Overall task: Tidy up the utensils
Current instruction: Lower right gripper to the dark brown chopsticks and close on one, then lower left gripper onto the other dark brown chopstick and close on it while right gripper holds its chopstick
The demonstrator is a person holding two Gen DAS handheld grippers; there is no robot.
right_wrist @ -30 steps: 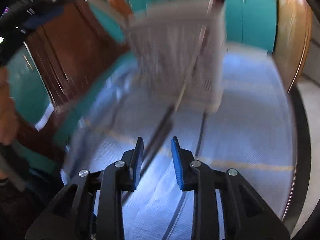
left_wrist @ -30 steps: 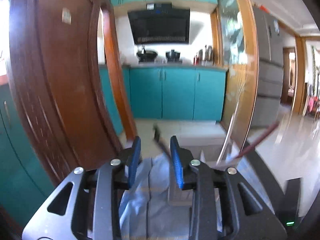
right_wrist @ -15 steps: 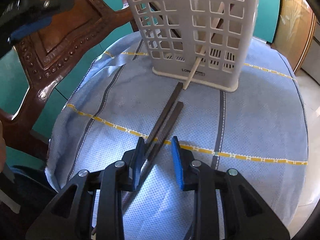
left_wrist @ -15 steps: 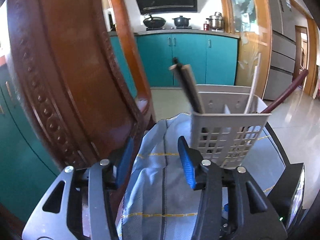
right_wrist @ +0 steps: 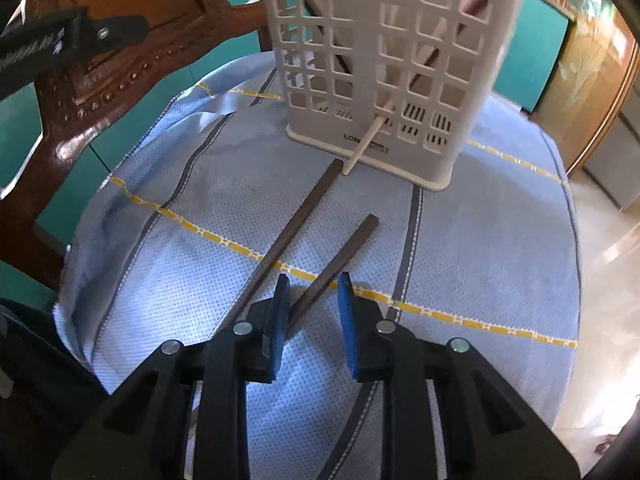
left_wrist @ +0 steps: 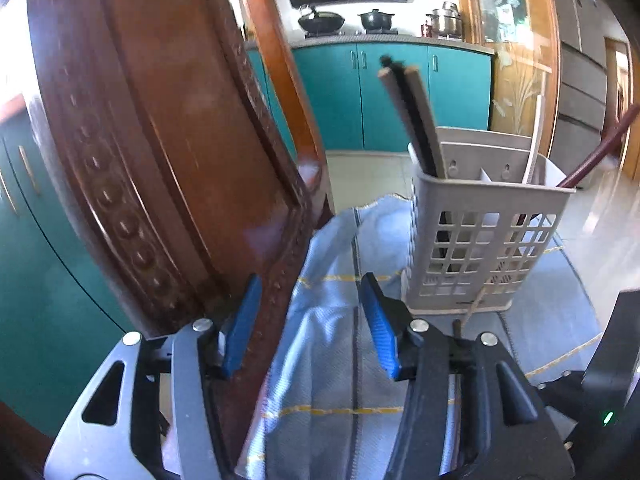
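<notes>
Chopsticks [right_wrist: 304, 236] on cloth [right_wrist: 480, 240] show only to right wrist.

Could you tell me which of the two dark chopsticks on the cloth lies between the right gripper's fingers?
The shorter-looking chopstick, nearer the right gripper, whose jaws are closing; the longer chopstick runs outside, reaching the basket.

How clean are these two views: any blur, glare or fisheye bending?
Left wrist: chair back smeared and bowed by the lens, basket fairly sharp, floor blown out at right. Right wrist: sharp, chopsticks crisp on the cloth, edges curved.
</notes>
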